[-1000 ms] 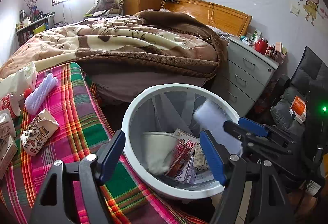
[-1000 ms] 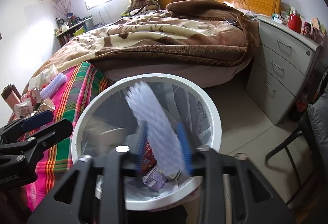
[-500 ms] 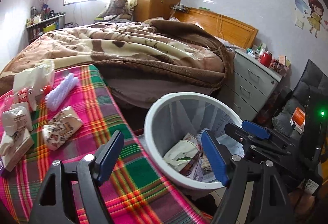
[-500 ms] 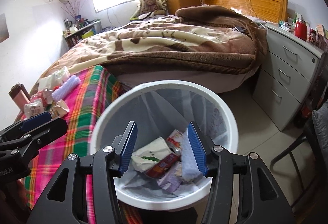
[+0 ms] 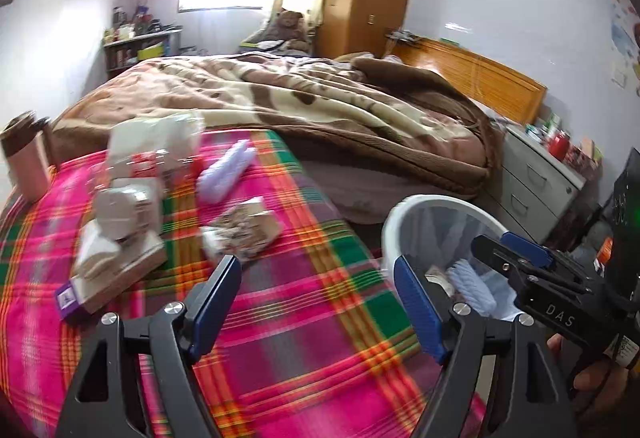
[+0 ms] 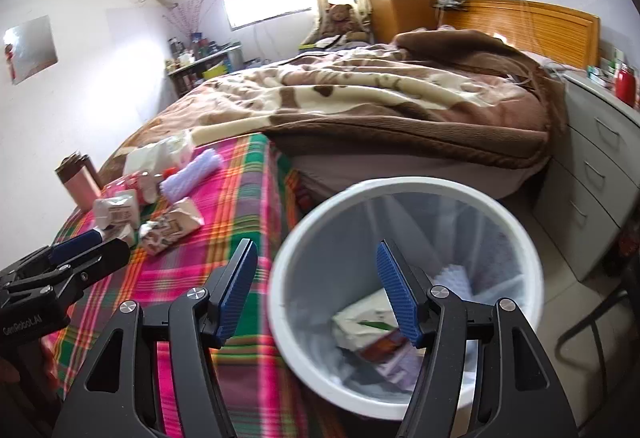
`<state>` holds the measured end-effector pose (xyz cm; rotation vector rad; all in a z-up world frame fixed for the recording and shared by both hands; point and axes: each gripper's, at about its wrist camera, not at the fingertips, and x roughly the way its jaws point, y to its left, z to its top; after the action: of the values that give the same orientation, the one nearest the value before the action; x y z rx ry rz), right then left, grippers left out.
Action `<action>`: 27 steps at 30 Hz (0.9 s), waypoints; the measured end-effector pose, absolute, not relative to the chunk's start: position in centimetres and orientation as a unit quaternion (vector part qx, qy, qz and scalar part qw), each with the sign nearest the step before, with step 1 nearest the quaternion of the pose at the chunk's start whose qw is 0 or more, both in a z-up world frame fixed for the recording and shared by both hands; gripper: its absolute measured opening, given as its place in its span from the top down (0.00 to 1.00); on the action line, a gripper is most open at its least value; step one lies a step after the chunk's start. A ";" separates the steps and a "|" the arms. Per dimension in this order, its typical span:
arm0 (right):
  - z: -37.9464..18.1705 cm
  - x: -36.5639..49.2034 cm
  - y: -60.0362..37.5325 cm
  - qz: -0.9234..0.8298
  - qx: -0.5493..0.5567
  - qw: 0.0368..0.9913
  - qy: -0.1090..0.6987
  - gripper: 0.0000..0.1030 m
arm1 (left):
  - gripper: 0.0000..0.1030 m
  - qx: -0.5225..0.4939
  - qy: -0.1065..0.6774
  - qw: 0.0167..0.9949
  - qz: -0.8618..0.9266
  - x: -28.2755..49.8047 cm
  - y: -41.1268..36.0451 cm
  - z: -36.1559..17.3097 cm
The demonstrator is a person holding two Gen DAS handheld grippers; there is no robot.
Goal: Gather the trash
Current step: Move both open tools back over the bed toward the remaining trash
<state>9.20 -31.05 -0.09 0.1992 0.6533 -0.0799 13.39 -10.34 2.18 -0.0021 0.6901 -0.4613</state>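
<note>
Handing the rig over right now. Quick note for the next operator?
Left claw: open, empty, over the plaid cloth.
Right claw: open, empty, at the bin rim.
Done: one lilac foam roll lies in the bin with wrappers.
Left on the cloth: second foam roll, crumpled printed pack, cartons and white bags at the far left.
Suggested next: the printed pack, it looks closest to the left claw.
</note>
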 end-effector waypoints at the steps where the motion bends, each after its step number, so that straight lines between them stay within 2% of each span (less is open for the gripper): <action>1: -0.1 9.5 -30.6 -0.035 0.096 0.942 0.321 0.38 | 0.22 -0.002 0.335 0.917 -0.218 13.4 -9.6 2.1; 16: -1.2 13.5 -24.6 0.025 0.087 0.932 0.350 0.38 | 0.22 -0.022 0.352 0.927 -0.131 15.6 0.2 0.4; 27: -2.7 17.1 -21.4 0.041 0.094 0.917 0.385 0.38 | 0.22 -0.029 0.391 0.913 -0.107 18.0 4.1 -2.1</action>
<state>17.09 -21.35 -2.69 0.1925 0.7926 0.0836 18.02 4.13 -2.15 -0.0595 0.8063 -0.2209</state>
